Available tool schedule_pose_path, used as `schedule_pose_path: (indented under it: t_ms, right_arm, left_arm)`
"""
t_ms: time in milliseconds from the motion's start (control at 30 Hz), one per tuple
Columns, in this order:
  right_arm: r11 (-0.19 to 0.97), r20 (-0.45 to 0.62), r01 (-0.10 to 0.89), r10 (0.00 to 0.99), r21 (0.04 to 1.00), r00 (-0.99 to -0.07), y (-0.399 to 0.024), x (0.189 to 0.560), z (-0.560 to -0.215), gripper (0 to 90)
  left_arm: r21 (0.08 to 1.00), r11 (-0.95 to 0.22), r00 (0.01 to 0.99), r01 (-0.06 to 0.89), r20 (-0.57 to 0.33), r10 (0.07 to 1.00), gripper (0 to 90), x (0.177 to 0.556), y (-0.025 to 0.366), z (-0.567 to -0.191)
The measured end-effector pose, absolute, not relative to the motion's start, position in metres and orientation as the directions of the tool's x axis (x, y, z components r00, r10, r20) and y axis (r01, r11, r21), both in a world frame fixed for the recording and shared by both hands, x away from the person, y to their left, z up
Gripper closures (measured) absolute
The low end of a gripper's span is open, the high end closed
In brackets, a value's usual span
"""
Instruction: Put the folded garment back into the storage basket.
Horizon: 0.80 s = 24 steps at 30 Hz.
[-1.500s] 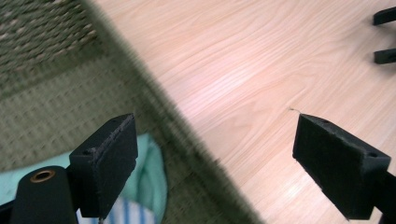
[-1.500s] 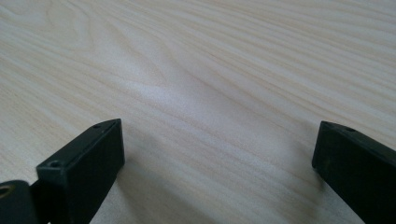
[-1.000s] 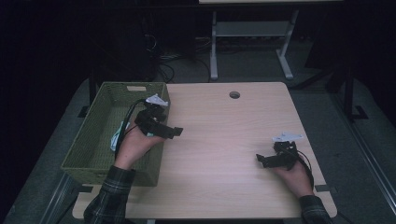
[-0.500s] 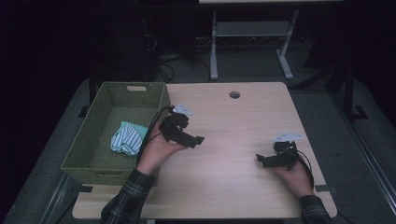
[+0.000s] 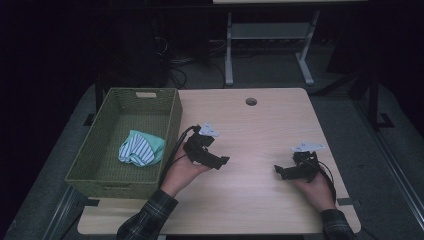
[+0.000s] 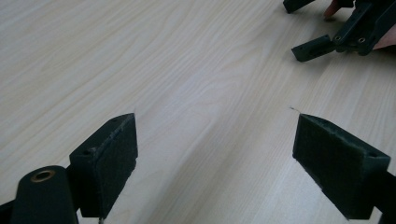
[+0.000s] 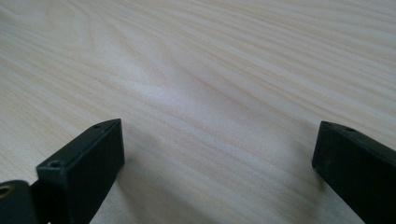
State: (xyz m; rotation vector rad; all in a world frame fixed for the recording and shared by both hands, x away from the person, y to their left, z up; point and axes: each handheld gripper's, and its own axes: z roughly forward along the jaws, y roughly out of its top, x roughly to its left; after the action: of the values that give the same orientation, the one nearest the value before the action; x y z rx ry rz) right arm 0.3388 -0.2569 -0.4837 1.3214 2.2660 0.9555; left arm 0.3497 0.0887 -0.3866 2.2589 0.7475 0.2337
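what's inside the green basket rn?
One crumpled striped cloth, white, dark and mint green, lies on the floor of the woven basket. Whatever sits under the cloth is covered; the near wall hides the front strip.

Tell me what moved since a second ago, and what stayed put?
The left gripper came out of the green basket and moved right, over the wooden table, jaws open and empty. It left the striped cloth lying in the basket. The right gripper stayed open at the table's right side; the basket did not move.
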Motion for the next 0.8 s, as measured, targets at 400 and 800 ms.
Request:
schedule_pose_path:
  t_ms: [400, 800]
  right_arm:
    - [0.339, 0.035, 0.627, 0.862, 0.701, -0.505, -0.257, 0.339, -0.484, 1.9]
    - [0.339, 0.035, 0.628, 0.862, 0.701, -0.505, -0.257, 0.339, -0.484, 1.9]
  left_arm:
    - [0.678, -0.577, 0.819, 0.455, -0.064, 0.571, 13.4, 0.345, 0.081, -0.421]
    - [0.658, -0.599, 0.816, 0.456, -0.041, 0.576, 13.4, 0.344, 0.076, -0.452]
